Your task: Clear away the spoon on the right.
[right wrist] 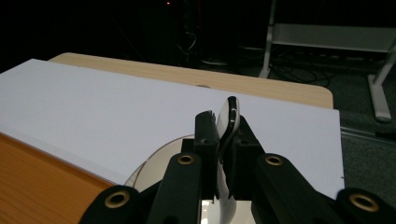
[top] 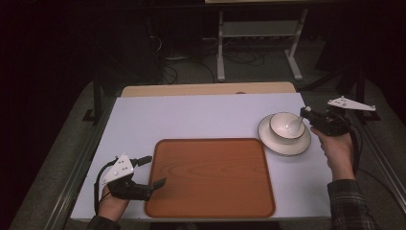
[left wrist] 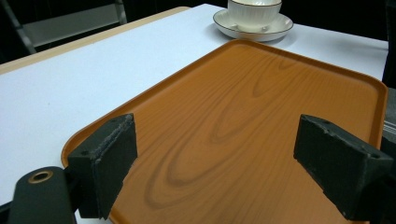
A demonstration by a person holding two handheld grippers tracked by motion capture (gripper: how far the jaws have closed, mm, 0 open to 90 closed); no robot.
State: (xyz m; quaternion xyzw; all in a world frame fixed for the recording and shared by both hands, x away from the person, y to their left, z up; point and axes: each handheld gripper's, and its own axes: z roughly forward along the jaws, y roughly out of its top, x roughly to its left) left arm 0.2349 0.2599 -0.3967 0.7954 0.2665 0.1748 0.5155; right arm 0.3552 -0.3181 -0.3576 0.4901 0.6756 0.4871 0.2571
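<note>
Your right hand-held gripper point(right wrist: 223, 140) clamps a white spoon point(right wrist: 228, 122) over the cup point(top: 286, 127) on its saucer point(top: 273, 143); your left hand-held gripper point(left wrist: 215, 158) gapes wide over the tray point(top: 210, 177) on the counter point(top: 191, 117); no legible writing.

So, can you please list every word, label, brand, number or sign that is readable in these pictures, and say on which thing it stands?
None: no readable text in any view.
The tray, the bowl and its saucer, and the spoon clamped in the right tool are plain.
The left tool and its grey plate show holes and screws, no lettering.
</note>
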